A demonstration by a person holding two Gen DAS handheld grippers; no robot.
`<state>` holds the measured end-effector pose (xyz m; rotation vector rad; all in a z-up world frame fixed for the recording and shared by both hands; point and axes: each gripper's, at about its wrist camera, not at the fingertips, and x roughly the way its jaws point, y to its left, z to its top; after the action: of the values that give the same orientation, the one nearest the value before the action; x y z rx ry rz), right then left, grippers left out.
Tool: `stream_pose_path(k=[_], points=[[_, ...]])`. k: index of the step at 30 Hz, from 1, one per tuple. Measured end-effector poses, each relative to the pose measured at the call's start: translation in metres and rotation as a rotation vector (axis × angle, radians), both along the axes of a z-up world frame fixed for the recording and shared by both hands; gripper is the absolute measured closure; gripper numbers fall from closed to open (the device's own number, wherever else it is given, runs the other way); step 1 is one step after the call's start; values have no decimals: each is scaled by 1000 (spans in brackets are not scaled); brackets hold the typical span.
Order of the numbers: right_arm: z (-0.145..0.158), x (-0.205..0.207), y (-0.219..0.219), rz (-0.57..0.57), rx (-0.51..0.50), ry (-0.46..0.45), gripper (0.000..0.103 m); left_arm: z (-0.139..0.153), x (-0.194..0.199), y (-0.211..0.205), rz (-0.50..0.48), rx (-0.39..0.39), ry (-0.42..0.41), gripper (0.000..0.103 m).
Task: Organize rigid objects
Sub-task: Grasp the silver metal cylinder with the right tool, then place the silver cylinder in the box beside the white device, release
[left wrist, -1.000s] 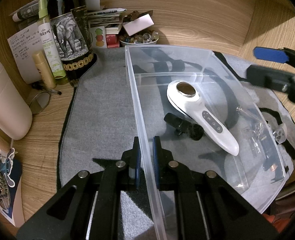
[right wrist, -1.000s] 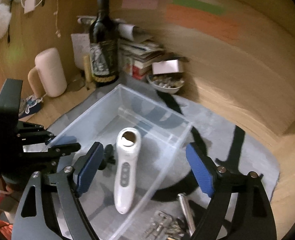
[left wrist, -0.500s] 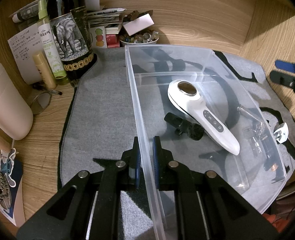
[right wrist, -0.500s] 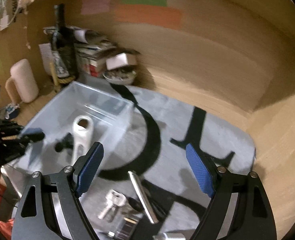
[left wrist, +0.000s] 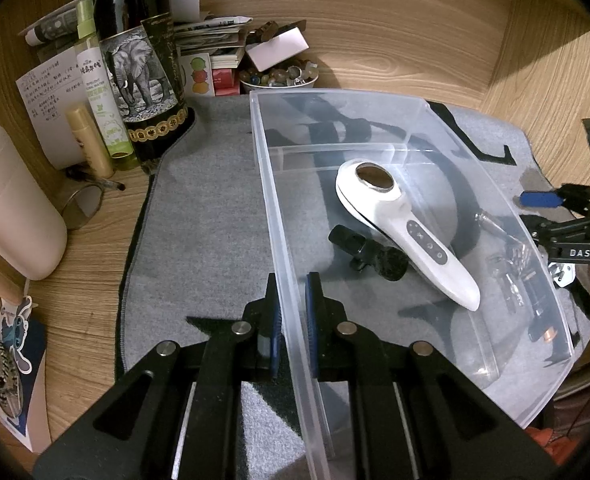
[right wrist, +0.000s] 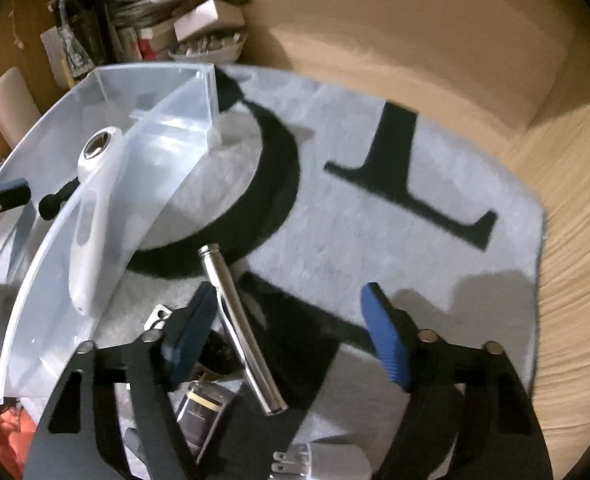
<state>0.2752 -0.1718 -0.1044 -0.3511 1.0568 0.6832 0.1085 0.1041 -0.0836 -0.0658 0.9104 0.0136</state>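
My left gripper (left wrist: 293,320) is shut on the near-left wall of a clear plastic bin (left wrist: 271,184). A white handheld device (left wrist: 399,224) and a small black part (left wrist: 365,252) lie inside the bin. In the right wrist view the bin (right wrist: 107,92) sits at the left. My right gripper (right wrist: 291,328) is open and empty, low over the mat beside the bin. A silver metal tube (right wrist: 239,328) lies between its fingers, close to the left one. A dark cylinder with a gold band (right wrist: 203,412), a key (right wrist: 157,318) and a plug (right wrist: 315,464) lie under it.
A grey mat with black letters (right wrist: 375,216) covers the wooden desk. At the back left stand a wine bottle (left wrist: 139,60), a spray bottle (left wrist: 99,92), a pink mug (left wrist: 11,208), books and a bowl of trinkets (left wrist: 279,78).
My right gripper has swung away from the bin to the right and come down over the silver tube and small items on the mat. My left gripper has kept its hold on the bin wall.
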Motion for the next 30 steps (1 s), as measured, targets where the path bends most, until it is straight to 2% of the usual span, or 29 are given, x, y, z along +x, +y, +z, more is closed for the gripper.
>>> stream_pose_path(k=[3, 5, 7, 8, 9, 10, 11, 20, 30], points=[[-5, 1, 7, 17, 11, 36, 44, 0, 0, 1, 0, -1, 0, 92], [-9, 0, 13, 38, 1, 42, 50, 0, 0, 2, -2, -2, 0, 92], [-14, -2, 20, 59, -19, 52, 62, 0, -1, 2, -2, -2, -1, 92], [-15, -2, 22, 63, -22, 46, 62, 0, -1, 2, -2, -2, -1, 92], [-14, -3, 23, 58, -17, 38, 67, 0, -1, 3, -2, -3, -1, 92], [-14, -3, 24, 55, -10, 36, 83, 0, -1, 2, -2, -3, -1, 92], [-12, -2, 24, 49, -3, 36, 88, 0, -1, 2, -1, -4, -1, 92], [8, 5, 4, -39, 83, -37, 89, 1, 0, 2, 0, -4, -1, 92], [61, 3, -12, -79, 208, -150, 89, 1, 0, 2, 2, -1, 0, 92]])
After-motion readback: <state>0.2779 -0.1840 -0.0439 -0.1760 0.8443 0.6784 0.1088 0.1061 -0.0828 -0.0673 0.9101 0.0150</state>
